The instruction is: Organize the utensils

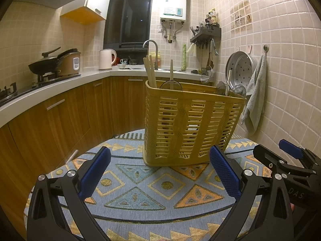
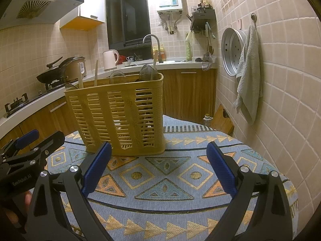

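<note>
While hovering low over the patterned tablecloth, with jaws spread wide and nothing between them: left gripper and right gripper, side by side, the right one also seen at 3 o'clock in the left wrist view. Just beyond, at 12 o'clock, upright on the cloth: yellow slatted utensil basket, holding wooden chopsticks, a wire skimmer and metal spoons. Farther at 11 o'clock: kettle.

Yellow slatted plastic basket, matt; woven patterned cloth, rough; wooden utensil handles.
</note>
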